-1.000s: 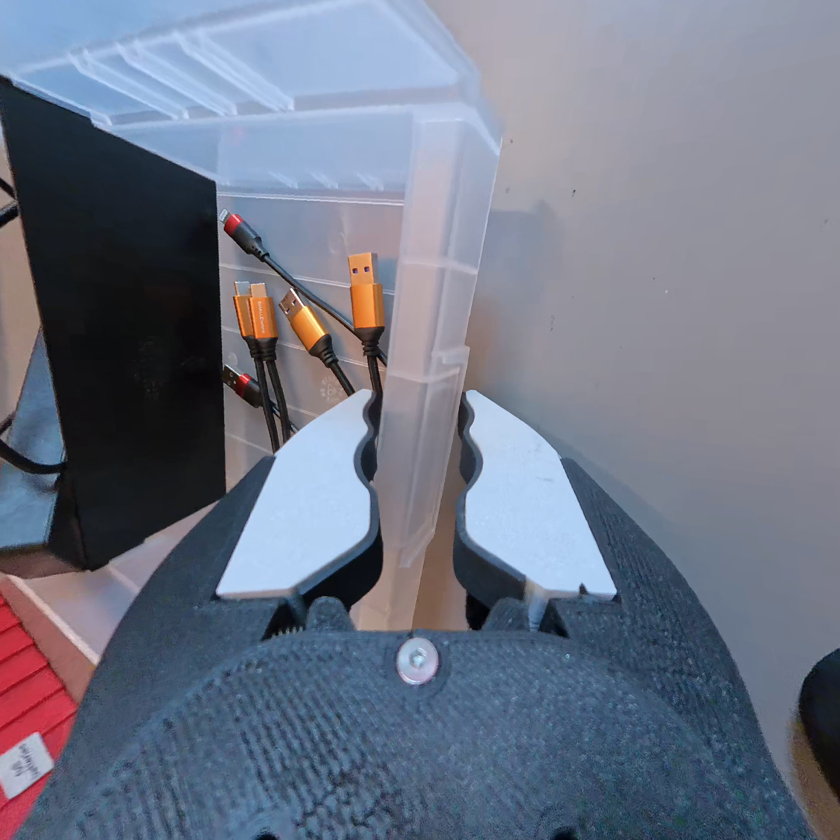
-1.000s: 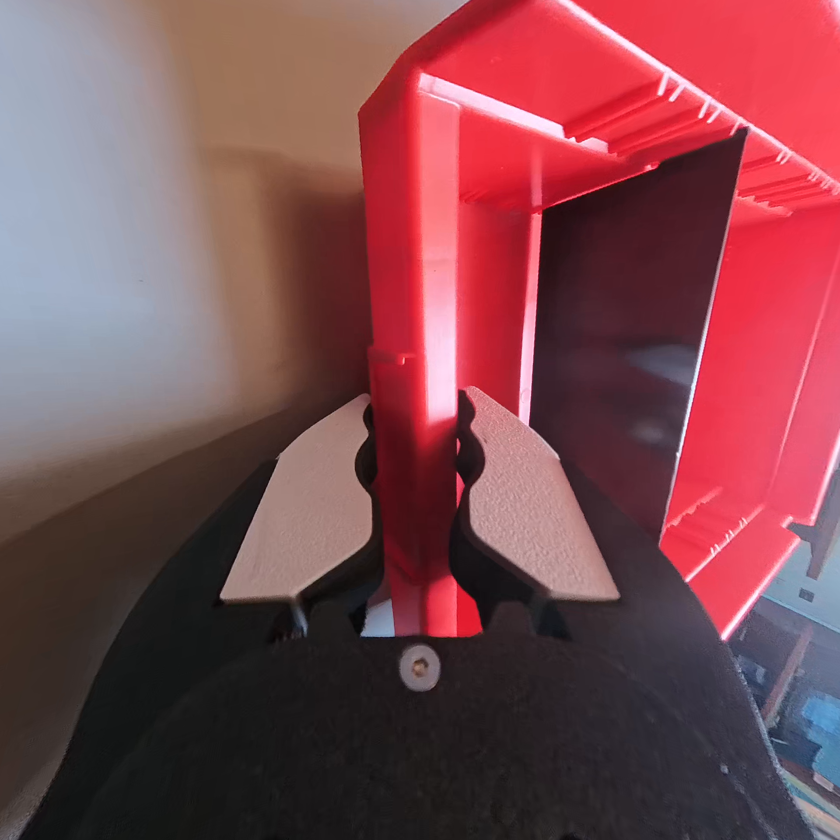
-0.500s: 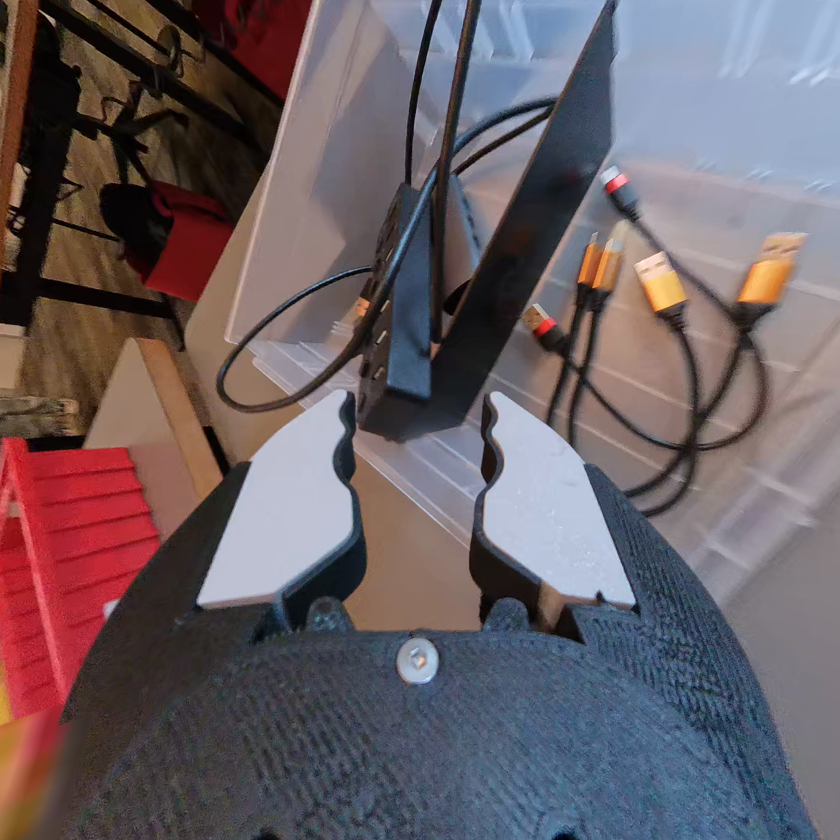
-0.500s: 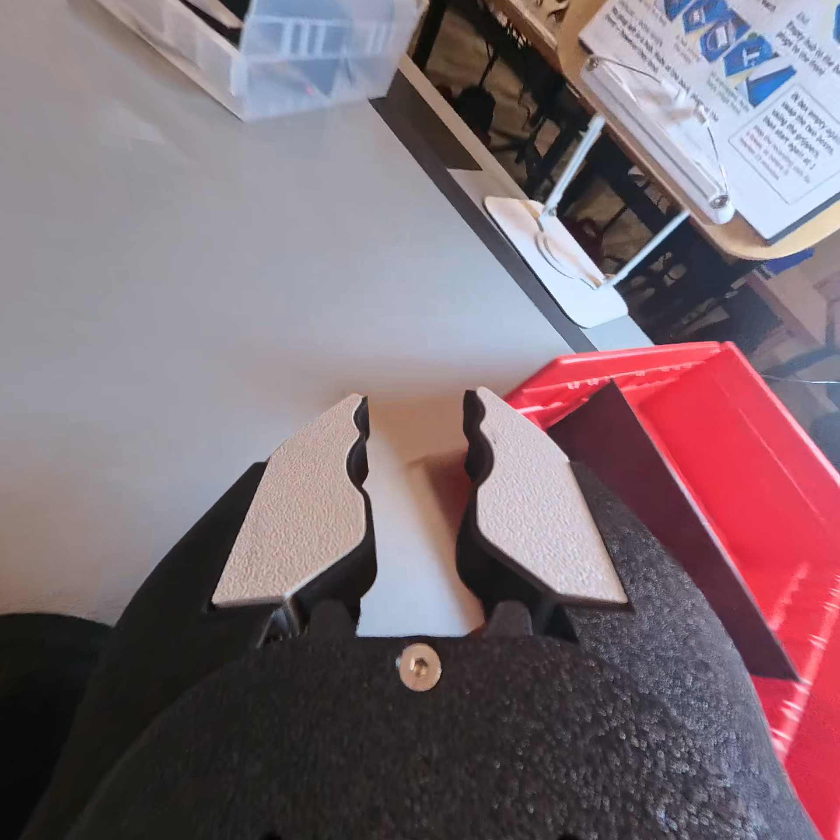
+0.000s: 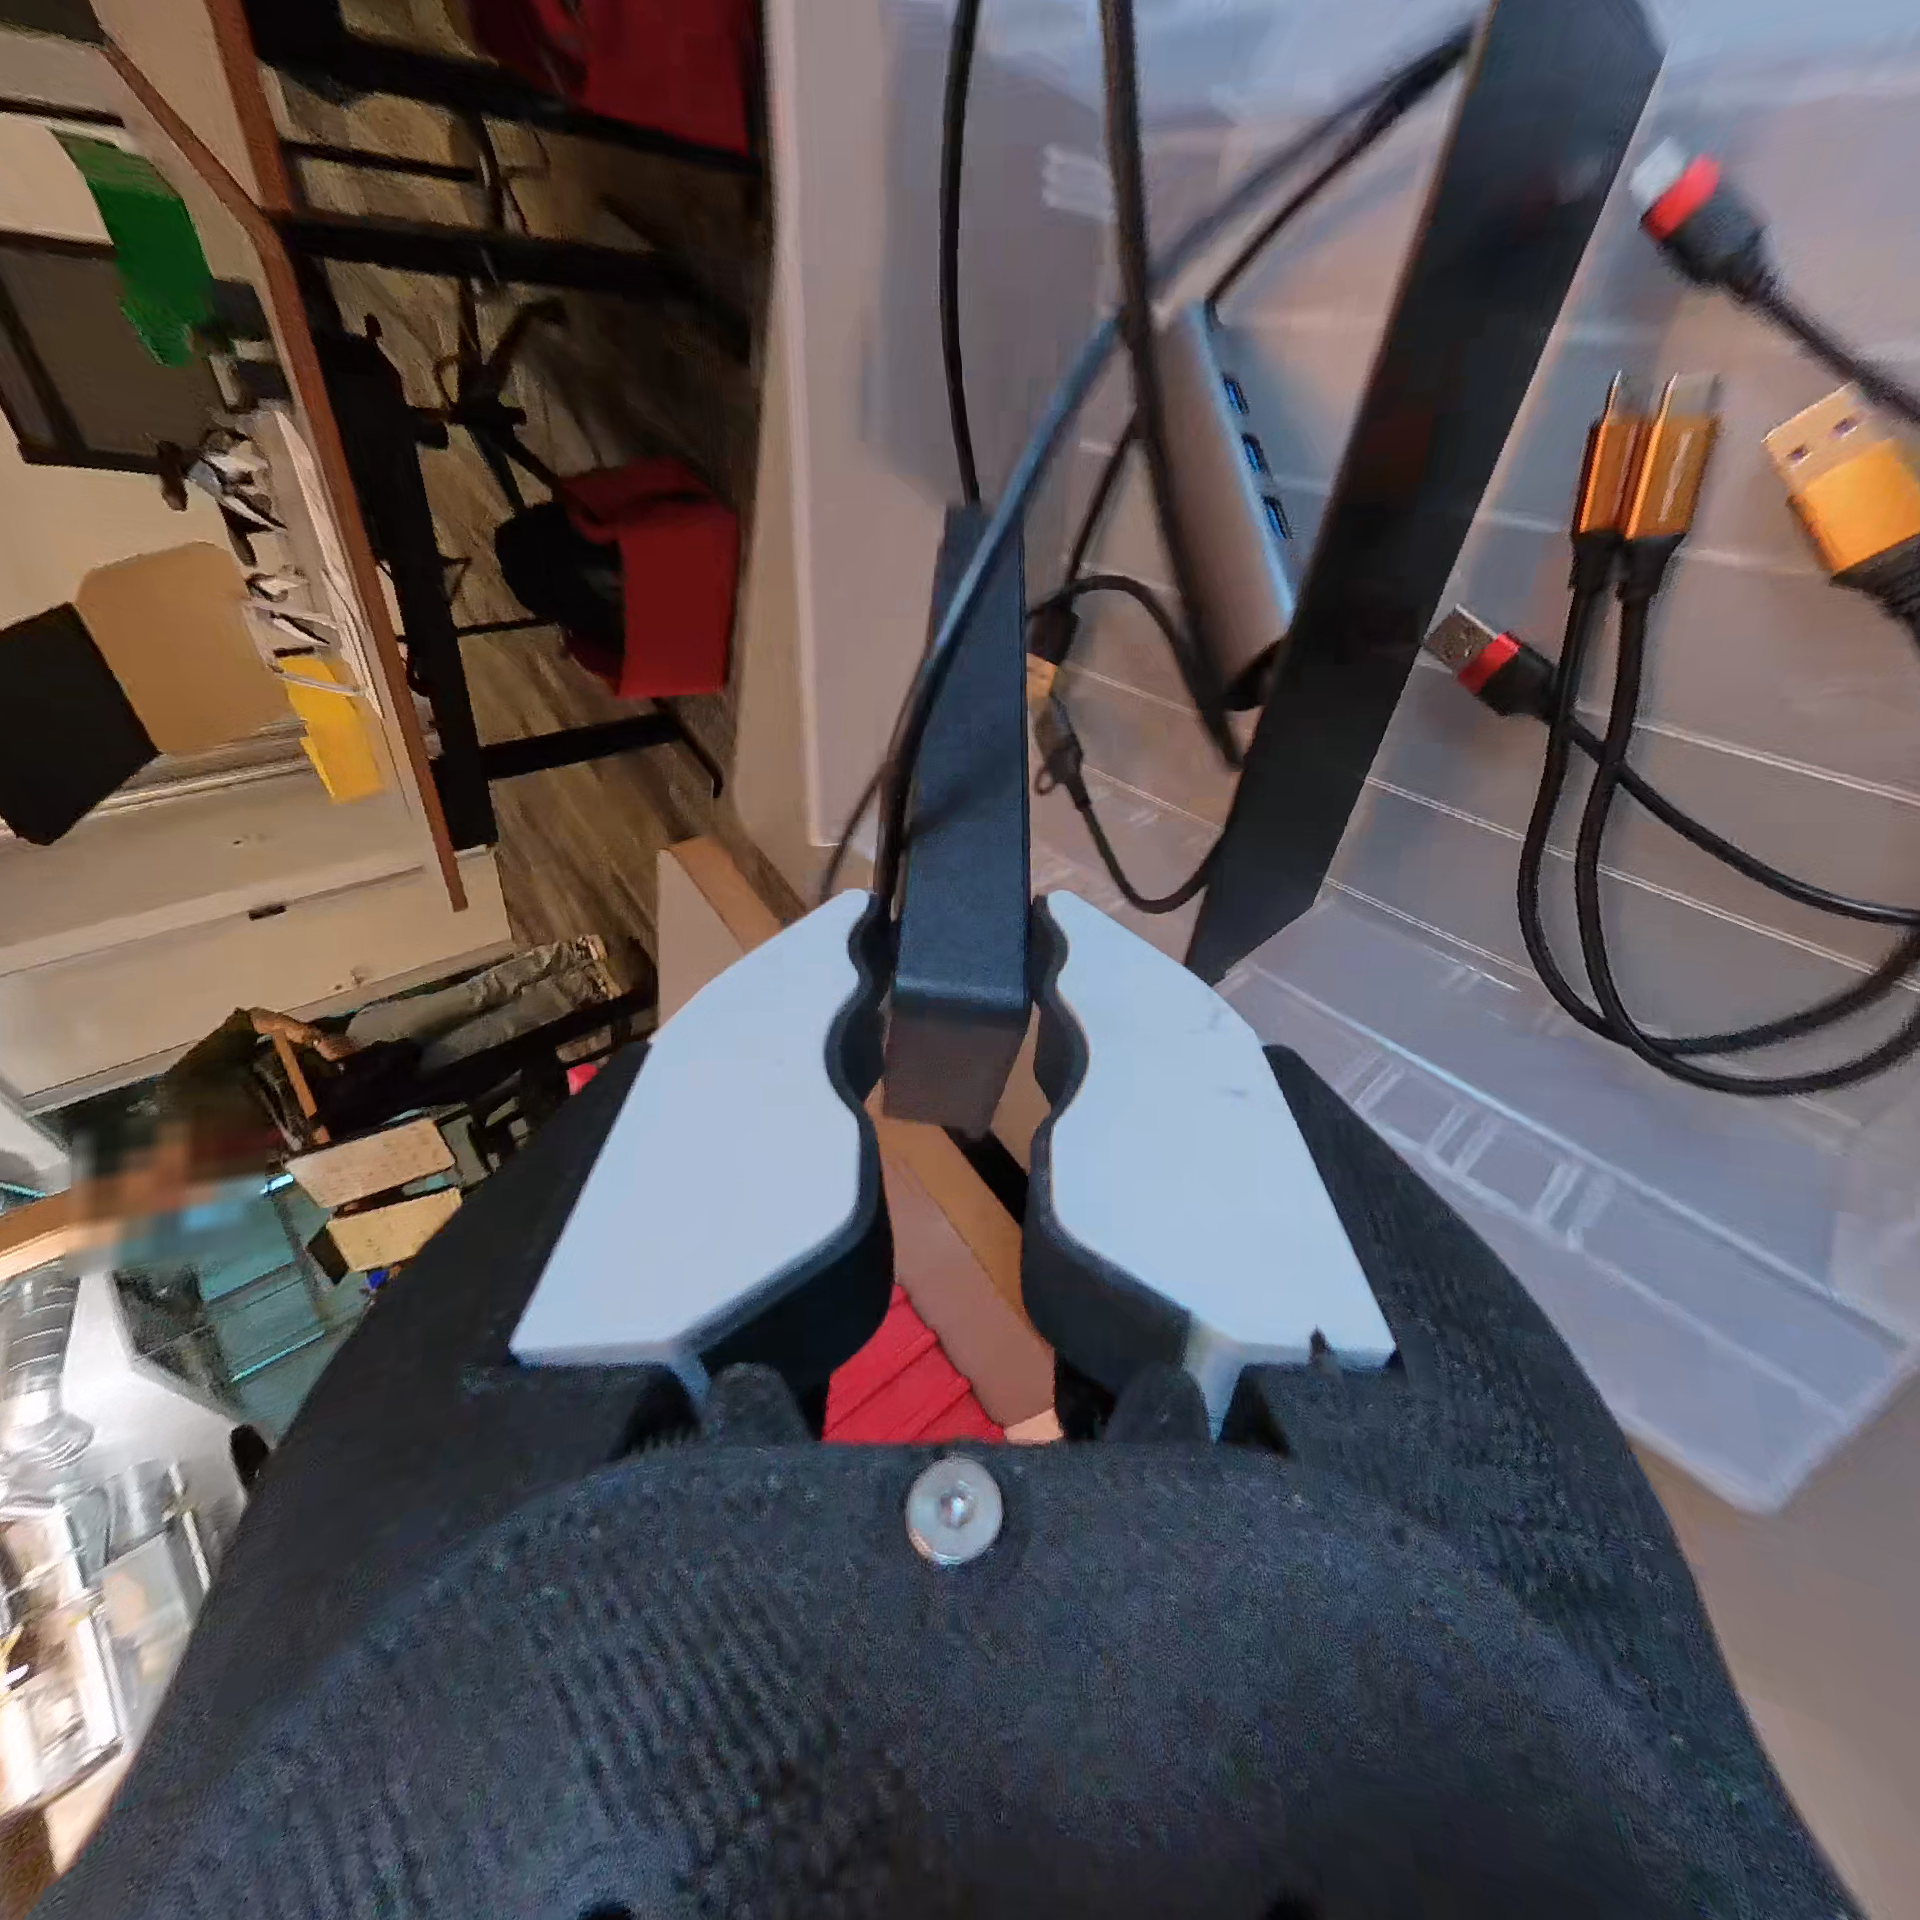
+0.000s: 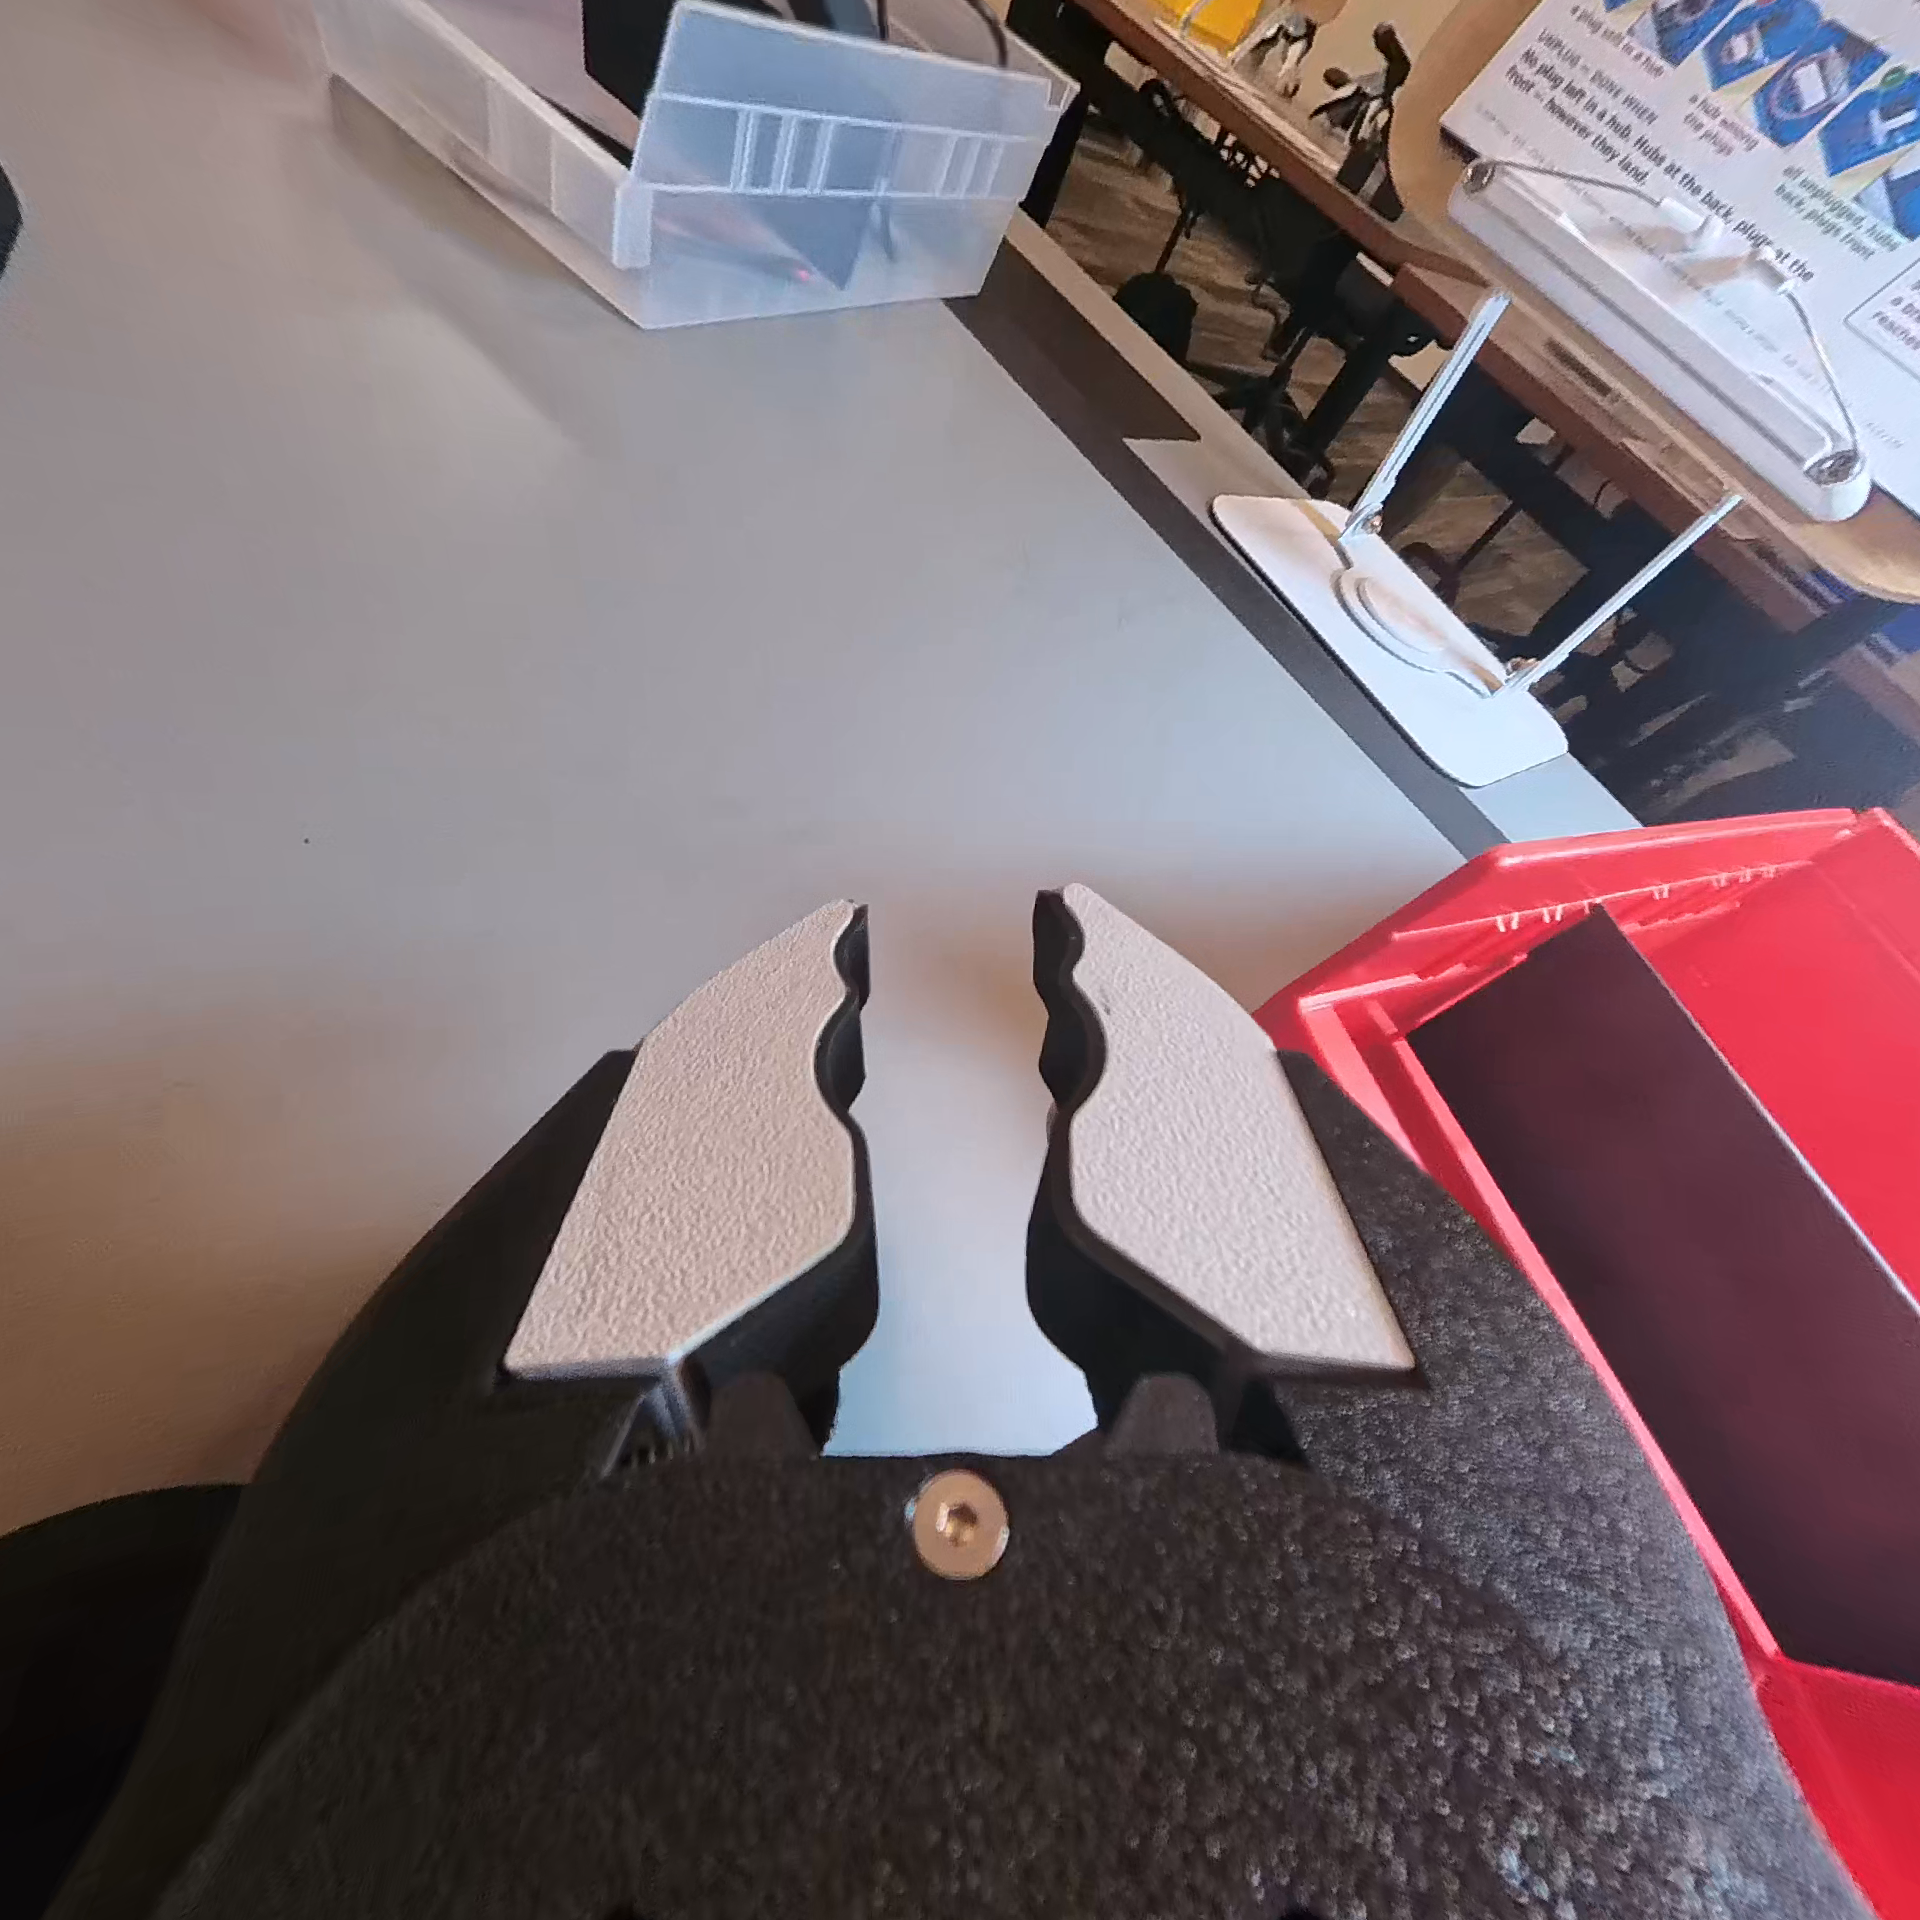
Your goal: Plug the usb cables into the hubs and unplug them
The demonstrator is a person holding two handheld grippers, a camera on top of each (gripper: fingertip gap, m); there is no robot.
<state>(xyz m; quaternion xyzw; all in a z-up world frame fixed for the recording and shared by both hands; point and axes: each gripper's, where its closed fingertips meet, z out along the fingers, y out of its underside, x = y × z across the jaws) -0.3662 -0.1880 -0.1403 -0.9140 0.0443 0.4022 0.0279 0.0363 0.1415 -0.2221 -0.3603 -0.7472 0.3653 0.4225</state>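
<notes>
In the left wrist view my left gripper (image 5: pixel 956 914) is shut on the near end of a black USB hub (image 5: pixel 966 790) inside a clear plastic bin (image 5: pixel 1558 1195). Thin black cables run over and behind the hub. A grey hub (image 5: pixel 1226 499) with blue ports lies behind it, against a black divider (image 5: pixel 1403 520). Beyond the divider lie loose cables with orange plugs (image 5: pixel 1642 468) and red-collared plugs (image 5: pixel 1496 665). In the right wrist view my right gripper (image 6: pixel 951 914) is open and empty above the grey table (image 6: pixel 520 623).
A red bin (image 6: pixel 1351 997) with a black divider (image 6: pixel 1662 1247) stands right of the right gripper. The clear bin (image 6: pixel 831 177) sits at the table's far edge. A white document stand (image 6: pixel 1392 634) stands beyond the table edge. Furniture and floor show at the left. My right fingertips sit around 55 centimetres from my left ones.
The left gripper let go of the clear bin's wall, swung to the black hub and closed on it. The right gripper let go of the red bin's wall and drew back, open.
</notes>
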